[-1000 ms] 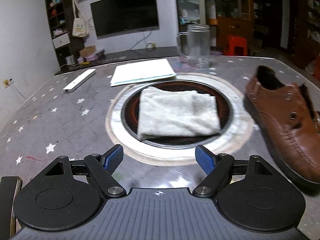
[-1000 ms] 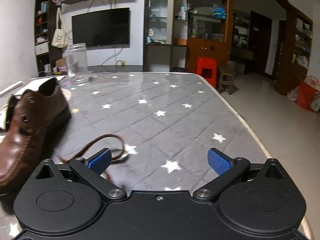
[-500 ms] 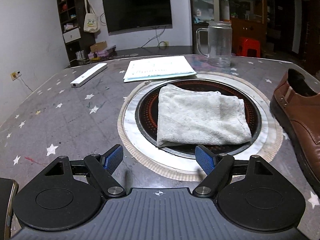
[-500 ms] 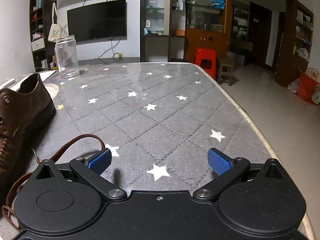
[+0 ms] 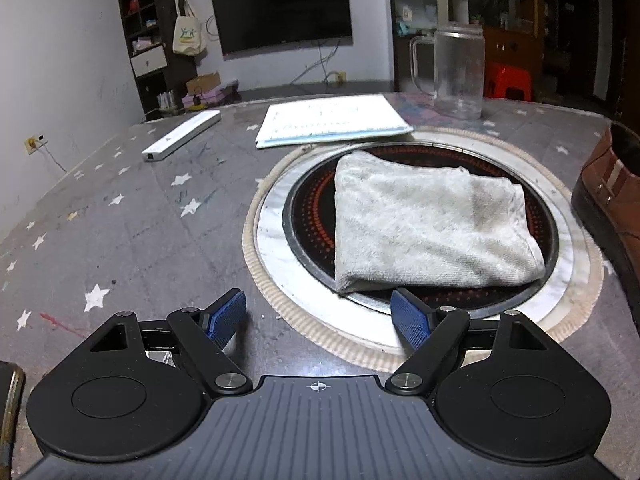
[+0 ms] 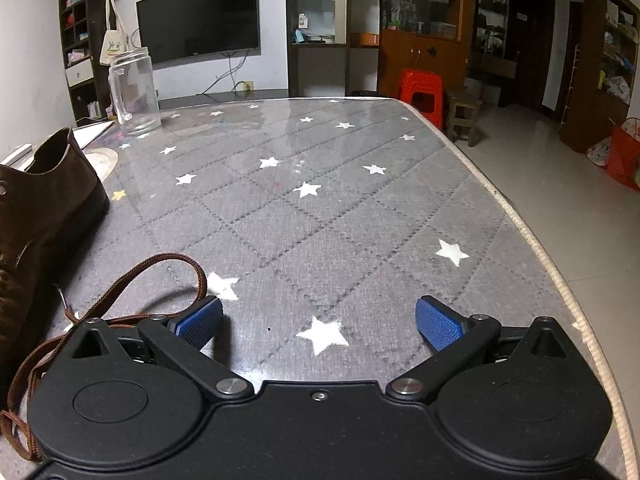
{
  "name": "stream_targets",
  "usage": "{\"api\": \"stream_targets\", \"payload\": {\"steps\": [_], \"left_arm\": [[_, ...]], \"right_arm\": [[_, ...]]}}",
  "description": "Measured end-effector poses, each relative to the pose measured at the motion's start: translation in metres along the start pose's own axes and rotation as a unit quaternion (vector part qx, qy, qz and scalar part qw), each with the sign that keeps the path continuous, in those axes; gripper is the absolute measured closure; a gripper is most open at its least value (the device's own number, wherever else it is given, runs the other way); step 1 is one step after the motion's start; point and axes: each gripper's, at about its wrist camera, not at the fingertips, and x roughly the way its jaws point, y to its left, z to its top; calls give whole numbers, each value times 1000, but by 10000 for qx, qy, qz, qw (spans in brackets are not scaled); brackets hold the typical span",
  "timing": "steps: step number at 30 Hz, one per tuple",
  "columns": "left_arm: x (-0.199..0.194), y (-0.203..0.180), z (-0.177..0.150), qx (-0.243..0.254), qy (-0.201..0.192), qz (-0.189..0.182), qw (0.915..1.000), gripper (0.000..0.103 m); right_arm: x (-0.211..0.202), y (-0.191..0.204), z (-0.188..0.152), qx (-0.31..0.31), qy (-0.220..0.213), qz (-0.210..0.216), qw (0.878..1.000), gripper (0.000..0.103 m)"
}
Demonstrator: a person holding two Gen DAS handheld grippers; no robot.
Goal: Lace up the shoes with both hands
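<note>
**Both grippers empty over the starred surface, shoe between them**

The grey quilted surface (image 6: pixel 360 208), printed with white stars, carries everything. Taking the brown leather shoe (image 6: pixel 36 216) as the landmark: it lies at the left edge of the right wrist view and at the right edge of the left wrist view, heel opening toward the far side.

To the shoe's left sits a round black hob (image 5: pixel 308 216) in a pale ring, with a folded grey towel (image 5: pixel 428 224) on it. Beyond the towel lie white papers (image 5: pixel 332 122), and farther left a slim white bar (image 5: pixel 182 136). A clear glass mug (image 6: pixel 134 90) stands beyond the shoe's heel.

The brown shoelace (image 6: pixel 132 276) trails from the shoe's right side in a loose loop on the surface, touching nothing else but passing under the right gripper's body.

The left gripper (image 5: pixel 320 318) hovers near the hob's rim, jaws spread wide, gripping nothing. The right gripper (image 6: pixel 318 322) hovers just right of the lace loop, jaws likewise wide apart and empty.
</note>
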Motion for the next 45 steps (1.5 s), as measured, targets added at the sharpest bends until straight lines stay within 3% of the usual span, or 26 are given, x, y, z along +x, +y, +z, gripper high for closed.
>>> {"api": "stream_targets", "payload": {"steps": [23, 45], "left_arm": [[8, 7, -1, -169, 25, -173, 9997, 2], [11, 9, -3, -216, 43, -222, 9995, 0]], "right_arm": [[2, -1, 1, -15, 7, -3, 10000, 0], [6, 7, 1, -18, -7, -13, 10000, 0]]}}
